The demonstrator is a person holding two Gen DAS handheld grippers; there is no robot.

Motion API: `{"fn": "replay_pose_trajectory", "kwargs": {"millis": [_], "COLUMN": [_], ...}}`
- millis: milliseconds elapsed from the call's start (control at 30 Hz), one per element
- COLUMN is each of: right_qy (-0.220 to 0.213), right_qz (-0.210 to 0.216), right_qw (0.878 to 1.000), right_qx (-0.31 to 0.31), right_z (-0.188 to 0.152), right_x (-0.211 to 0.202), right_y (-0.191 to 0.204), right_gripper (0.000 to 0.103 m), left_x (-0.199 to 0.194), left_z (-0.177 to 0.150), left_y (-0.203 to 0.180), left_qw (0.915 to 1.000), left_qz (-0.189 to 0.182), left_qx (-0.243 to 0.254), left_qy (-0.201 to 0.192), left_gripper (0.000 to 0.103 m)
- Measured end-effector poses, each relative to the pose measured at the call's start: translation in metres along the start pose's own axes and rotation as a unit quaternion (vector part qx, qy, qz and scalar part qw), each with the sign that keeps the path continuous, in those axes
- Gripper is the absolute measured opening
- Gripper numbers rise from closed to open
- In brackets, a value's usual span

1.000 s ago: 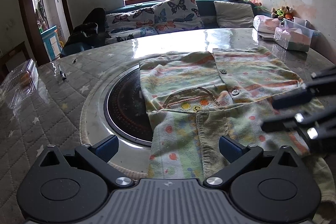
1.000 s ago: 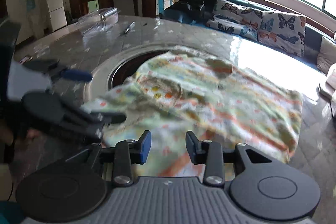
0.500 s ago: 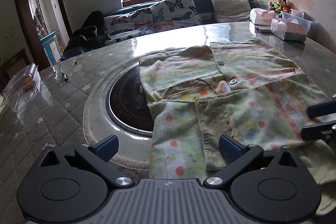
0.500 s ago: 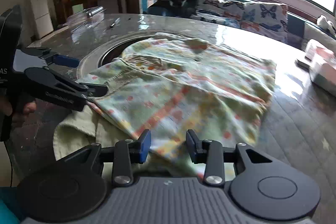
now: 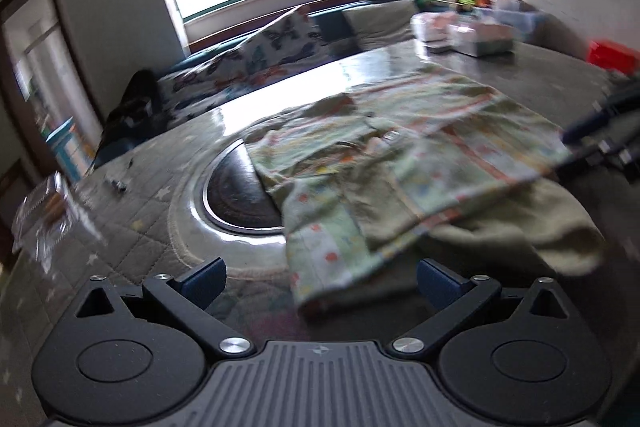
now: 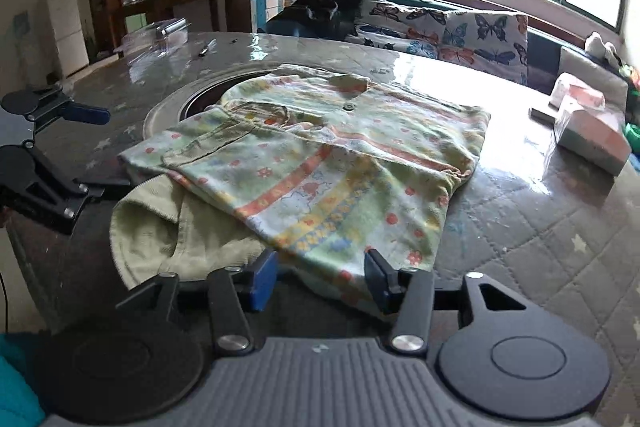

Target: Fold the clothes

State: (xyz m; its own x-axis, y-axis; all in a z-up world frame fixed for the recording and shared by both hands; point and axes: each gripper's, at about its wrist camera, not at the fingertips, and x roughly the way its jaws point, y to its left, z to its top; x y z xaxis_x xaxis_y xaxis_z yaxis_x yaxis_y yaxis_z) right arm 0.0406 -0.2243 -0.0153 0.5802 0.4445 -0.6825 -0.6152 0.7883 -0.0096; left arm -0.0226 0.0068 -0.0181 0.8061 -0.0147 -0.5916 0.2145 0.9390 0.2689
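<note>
Jaws of both the left gripper [image 5: 320, 277] and right gripper [image 6: 318, 277] gape empty beside the pale-green floral cotton shirt [image 6: 320, 155], collar toward the window, on the counter [image 6: 540, 227]

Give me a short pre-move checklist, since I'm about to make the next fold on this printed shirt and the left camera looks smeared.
1. Left tool open: ok, fingers wide apart, nothing between them.
2. Right tool open: ok, it sits at the near hem of the printed shirt, cloth between the fingers, not clamped.
3. Shirt flat on the table: not ok, a plain green layer bulges out from under its near left corner.
4. Boxes clear of the shirt: ok, they stand apart.
5. Left view sharp enough to aim: not ok, blurred.
</note>
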Motion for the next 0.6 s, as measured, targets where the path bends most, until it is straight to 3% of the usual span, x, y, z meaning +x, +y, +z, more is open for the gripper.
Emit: {"fn": "replay_pose_trajectory", "kwargs": {"millis": [167, 367, 467, 600], "right_qy": [0.001, 0.002, 0.002, 0.001], "right_qz": [-0.006, -0.003, -0.002, -0.002], "right_qw": [0.999, 0.998, 0.998, 0.998], "right_qx": [-0.04, -0.058, -0.06, -0.062], "right_z": [-0.007, -0.012, -0.012, -0.012], "right_x": [-0.006, -0.009, -0.01, -0.01], "right_y": [0.014, 0.022, 0.022, 0.021], "right_gripper": [0.055, 0.056, 0.057, 0.057], "left_x": [-0.004, -0.002, 0.001, 0.004], "left_z": [-0.008, -0.011, -0.009, -0.005], "left_y": [-0.03, -0.063, -0.07, -0.068], "left_qw": [0.9963, 0.9791, 0.9715, 0.9702], "left_qz": [-0.025, -0.042, -0.063, -0.1], "left_qx": [0.074, 0.17, 0.192, 0.18], "left_qy": [-0.035, -0.104, -0.124, -0.128], "left_gripper": [0.103, 0.101, 0.092, 0.071]}}
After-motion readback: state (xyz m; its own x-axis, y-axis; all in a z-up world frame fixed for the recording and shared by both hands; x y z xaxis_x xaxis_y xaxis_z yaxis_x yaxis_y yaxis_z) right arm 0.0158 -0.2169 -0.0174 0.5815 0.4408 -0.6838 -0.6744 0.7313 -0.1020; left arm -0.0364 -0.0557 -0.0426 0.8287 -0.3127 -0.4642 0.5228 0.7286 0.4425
